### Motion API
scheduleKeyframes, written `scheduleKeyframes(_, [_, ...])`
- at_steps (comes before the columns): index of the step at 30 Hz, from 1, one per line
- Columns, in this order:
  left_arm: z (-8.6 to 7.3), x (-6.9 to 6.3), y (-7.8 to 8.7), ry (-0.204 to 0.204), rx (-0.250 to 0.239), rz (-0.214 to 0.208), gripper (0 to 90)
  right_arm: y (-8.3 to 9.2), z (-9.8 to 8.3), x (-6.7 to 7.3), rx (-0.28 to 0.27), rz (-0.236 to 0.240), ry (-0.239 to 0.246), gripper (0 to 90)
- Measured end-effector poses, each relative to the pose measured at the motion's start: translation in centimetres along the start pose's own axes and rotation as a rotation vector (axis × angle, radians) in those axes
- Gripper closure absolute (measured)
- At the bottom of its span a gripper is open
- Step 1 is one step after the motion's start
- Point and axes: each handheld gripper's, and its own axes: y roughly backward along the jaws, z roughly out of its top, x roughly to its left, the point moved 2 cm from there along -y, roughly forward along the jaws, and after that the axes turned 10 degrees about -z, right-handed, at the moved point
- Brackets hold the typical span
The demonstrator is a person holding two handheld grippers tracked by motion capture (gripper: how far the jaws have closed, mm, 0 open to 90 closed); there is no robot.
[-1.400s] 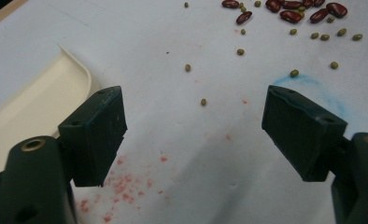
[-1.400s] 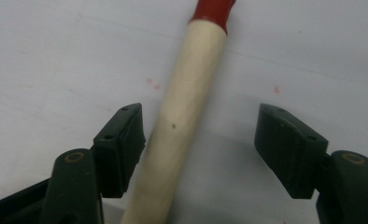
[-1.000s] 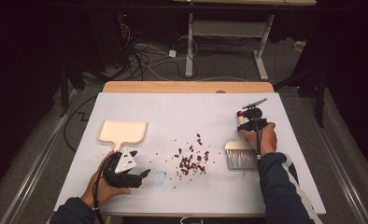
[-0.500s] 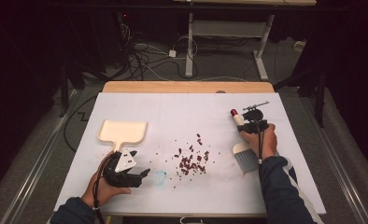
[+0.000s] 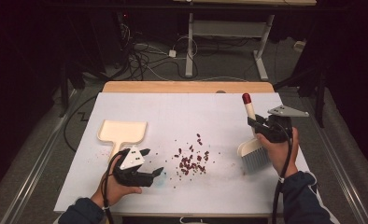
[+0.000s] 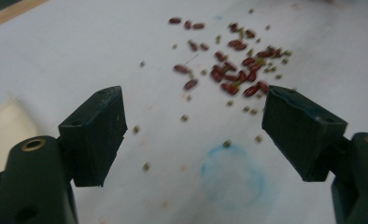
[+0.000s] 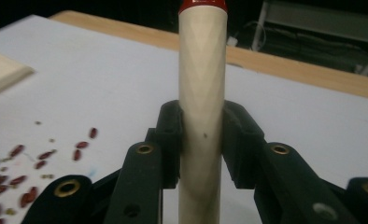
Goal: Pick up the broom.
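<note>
The white table (image 5: 182,107) carries a cream dustpan (image 5: 122,132) near its left edge. Toward the right edge, the right gripper (image 5: 256,124) clamps a hand brush (image 5: 253,154) (red-tipped handle upright). The left gripper (image 5: 152,163) gapes empty beside scattered red beans (image 5: 191,161) at mid-table.

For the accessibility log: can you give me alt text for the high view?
The right hand-held gripper is shut on a hand brush with a red-tipped handle, right of scattered red beans on a white table. The left hand-held gripper is open near a cream dustpan.
</note>
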Motion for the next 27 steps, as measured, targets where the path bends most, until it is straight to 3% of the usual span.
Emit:
scheduleKeyframes(4, [2.8, -1.5, -1.9, -0.020, -0.052, -0.076, 20.8, 2.0, 0.7, 1.3, -0.068, 0.022, 0.000, 70.4])
scheduleKeyframes(7, [5.4, -3.2, -3.8, -0.066, -0.093, -0.155, 20.8, 2.9, 1.2, 2.5, -0.115, 0.017, 0.006, 70.4])
scheduleKeyframes(11, [8.0, -5.3, -6.6, -0.109, -0.121, -0.218, 20.8, 3.8, 1.8, 4.7, -0.176, 0.021, 0.026, 70.3])
scheduleKeyframes(15, [9.7, -6.4, -8.5, -0.126, -0.144, -0.215, 20.9, 4.6, 2.0, 6.9, -0.218, 0.042, 0.047, 70.3])
scheduleKeyframes(19, [10.5, -6.6, -9.8, -0.094, -0.149, -0.202, 28.2, 5.5, 2.0, 8.9, -0.249, 0.077, 0.069, 70.2])
scheduleKeyframes(23, [10.5, -6.3, -10.1, -0.073, -0.166, -0.199, 40.2, 6.1, 2.1, 10.3, -0.263, 0.113, 0.092, 70.2])
scheduleKeyframes(27, [10.3, -5.7, -9.6, -0.046, -0.189, -0.228, 51.3, 6.8, 1.9, 11.4, -0.275, 0.139, 0.110, 70.1])
